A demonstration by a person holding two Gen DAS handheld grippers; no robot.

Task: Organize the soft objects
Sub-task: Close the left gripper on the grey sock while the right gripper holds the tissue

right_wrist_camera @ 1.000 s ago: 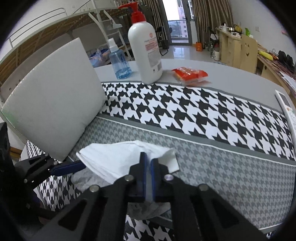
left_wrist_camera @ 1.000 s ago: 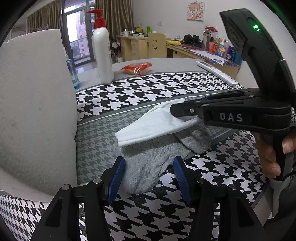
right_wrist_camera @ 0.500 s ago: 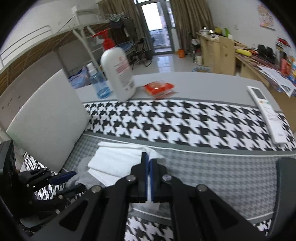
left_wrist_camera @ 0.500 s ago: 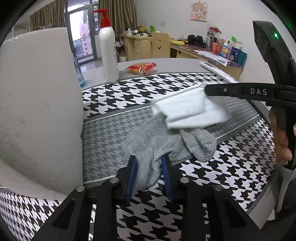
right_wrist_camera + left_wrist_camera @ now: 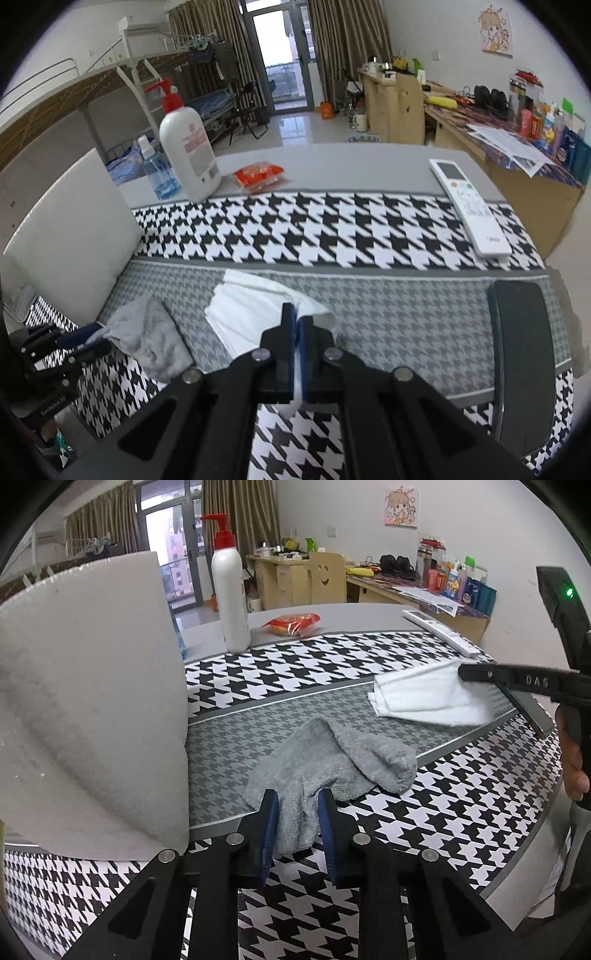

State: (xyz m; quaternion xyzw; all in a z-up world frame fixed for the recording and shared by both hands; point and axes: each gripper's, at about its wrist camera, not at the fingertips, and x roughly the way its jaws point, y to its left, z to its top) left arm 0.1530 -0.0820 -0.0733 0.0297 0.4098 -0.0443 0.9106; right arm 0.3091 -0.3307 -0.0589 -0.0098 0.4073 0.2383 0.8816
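A grey sock (image 5: 332, 760) lies crumpled on the houndstooth cloth (image 5: 295, 675). My left gripper (image 5: 294, 805) is shut on its near end; the sock also shows in the right wrist view (image 5: 147, 339). My right gripper (image 5: 296, 321) is shut on a folded white cloth (image 5: 251, 310) and holds it to the right of the sock, low over the grey band. In the left wrist view the white cloth (image 5: 424, 694) hangs from the right gripper (image 5: 461, 672) at the right.
A large white foam board (image 5: 85, 701) leans at the left. A pump bottle (image 5: 188, 155), a small blue bottle (image 5: 159, 177), a red snack packet (image 5: 258, 175) and a white remote (image 5: 469, 206) sit at the back. A black phone (image 5: 521, 354) lies at the right.
My right gripper has carried the white cloth off the grey sock to the right. My left gripper has closed on the sock's near end.
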